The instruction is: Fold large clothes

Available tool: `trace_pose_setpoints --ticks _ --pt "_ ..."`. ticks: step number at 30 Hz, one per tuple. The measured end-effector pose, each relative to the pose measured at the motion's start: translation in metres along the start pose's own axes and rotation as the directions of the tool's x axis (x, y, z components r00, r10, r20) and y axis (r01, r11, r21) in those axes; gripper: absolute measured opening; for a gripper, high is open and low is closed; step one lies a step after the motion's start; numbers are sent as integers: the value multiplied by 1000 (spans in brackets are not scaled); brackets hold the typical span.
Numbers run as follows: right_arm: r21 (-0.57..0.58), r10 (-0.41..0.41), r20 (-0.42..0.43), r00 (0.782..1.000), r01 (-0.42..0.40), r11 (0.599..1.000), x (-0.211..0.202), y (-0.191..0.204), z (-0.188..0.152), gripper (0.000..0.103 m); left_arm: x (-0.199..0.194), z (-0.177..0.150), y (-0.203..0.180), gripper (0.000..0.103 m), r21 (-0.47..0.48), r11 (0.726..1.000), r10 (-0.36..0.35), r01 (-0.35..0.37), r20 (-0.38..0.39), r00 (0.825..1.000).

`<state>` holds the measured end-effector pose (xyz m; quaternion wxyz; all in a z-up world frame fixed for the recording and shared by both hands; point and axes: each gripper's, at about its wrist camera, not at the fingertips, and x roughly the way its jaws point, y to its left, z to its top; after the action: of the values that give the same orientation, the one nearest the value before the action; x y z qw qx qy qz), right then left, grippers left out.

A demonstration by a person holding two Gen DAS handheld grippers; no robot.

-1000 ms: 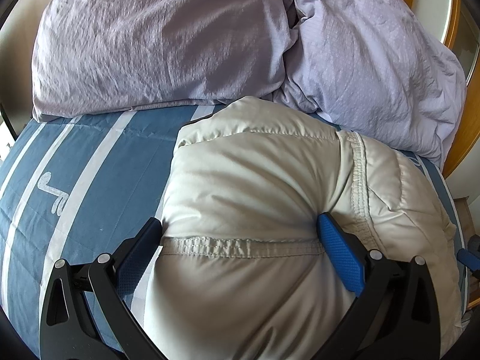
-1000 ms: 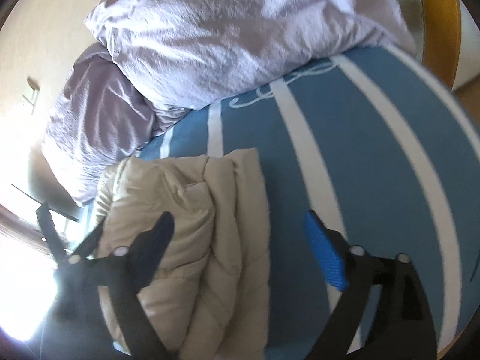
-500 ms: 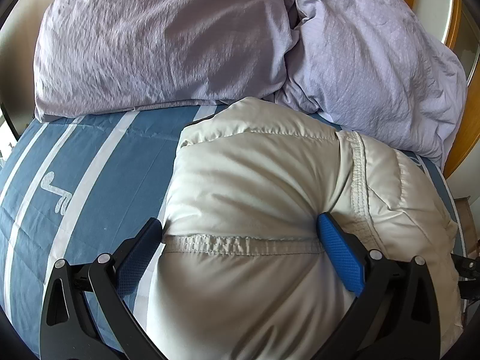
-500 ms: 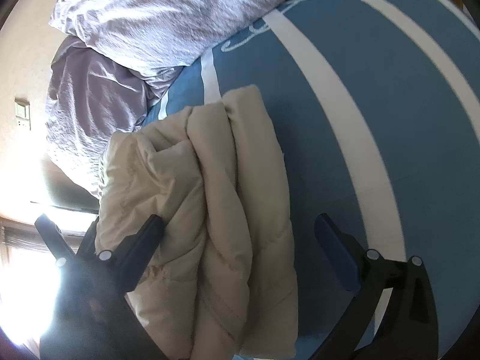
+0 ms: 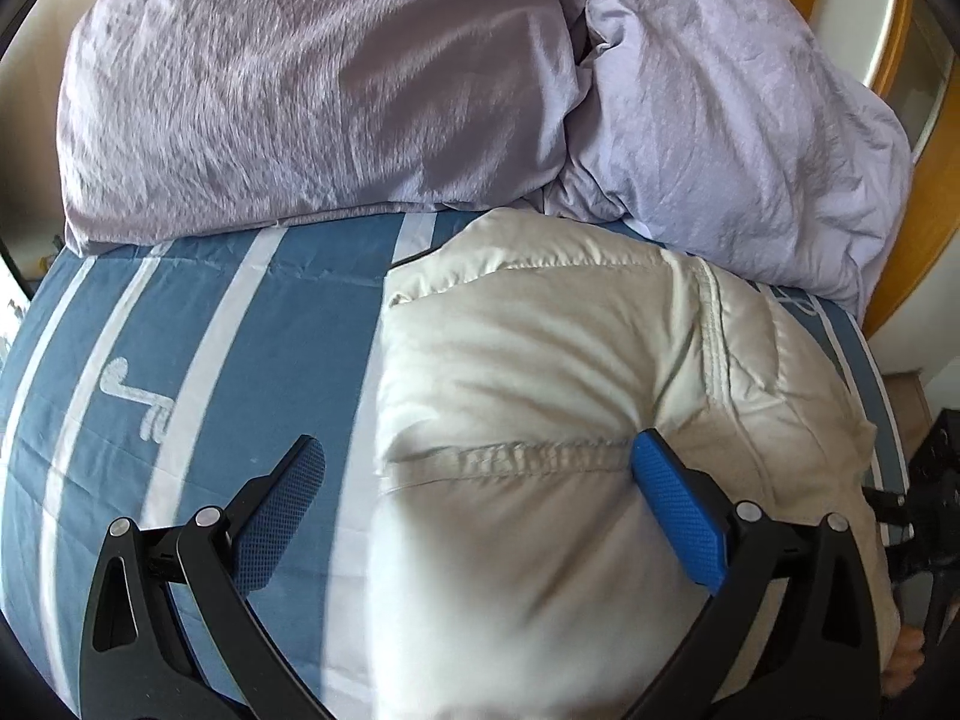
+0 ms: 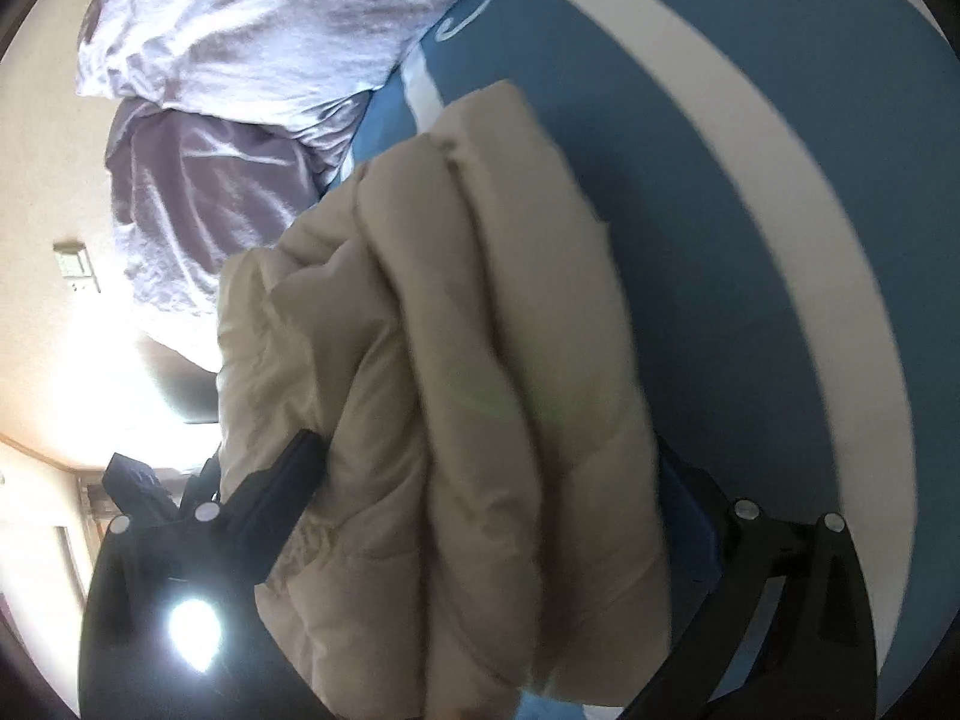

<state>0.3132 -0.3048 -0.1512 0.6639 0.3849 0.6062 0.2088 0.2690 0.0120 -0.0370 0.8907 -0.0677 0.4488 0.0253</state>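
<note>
A puffy cream quilted jacket (image 5: 540, 396) lies folded in a thick bundle on the blue, white-striped bedspread (image 5: 198, 324). My left gripper (image 5: 474, 480) is open over the jacket's near left part, its right finger pressed into the padding and its left finger over the bedspread. In the right wrist view the jacket (image 6: 456, 372) fills the space between the fingers of my right gripper (image 6: 486, 480), which is open wide around the folded edge. The right gripper also shows at the far right of the left wrist view (image 5: 924, 516).
Two lilac pillows (image 5: 312, 90) and a crumpled lilac duvet (image 5: 738, 138) lie along the head of the bed, touching the jacket's far edge. A wooden headboard (image 5: 894, 276) runs at the right. A cream wall with a switch plate (image 6: 72, 258) stands beyond the bed.
My right gripper has moved forward over the jacket's folded edge, so the bundle now sits between its fingers. My left gripper has shifted left; its left finger has come off the jacket.
</note>
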Motion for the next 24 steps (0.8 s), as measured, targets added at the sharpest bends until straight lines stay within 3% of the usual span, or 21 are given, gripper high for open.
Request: trace_pose_setpoints --ticks 7,13,16,20,24 --pt "-21 -39 68 997 41 999 2 6 -11 100 -15 -2 41 102 -21 996 -88 87 -46 995" --pt "-18 -55 141 989 58 998 -2 3 -24 78 -10 -7 68 102 -87 979 -194 185 -116 974" --pt "-26 -70 149 986 74 997 -6 4 -26 73 -2 -11 70 102 -113 968 -239 224 -142 961" --pt "-36 -89 139 986 94 995 -3 7 -22 72 7 -9 65 102 -159 947 -303 280 -149 941" --pt "-34 -48 97 994 51 998 0 0 -13 77 15 -9 55 102 -176 931 -349 320 -166 922"
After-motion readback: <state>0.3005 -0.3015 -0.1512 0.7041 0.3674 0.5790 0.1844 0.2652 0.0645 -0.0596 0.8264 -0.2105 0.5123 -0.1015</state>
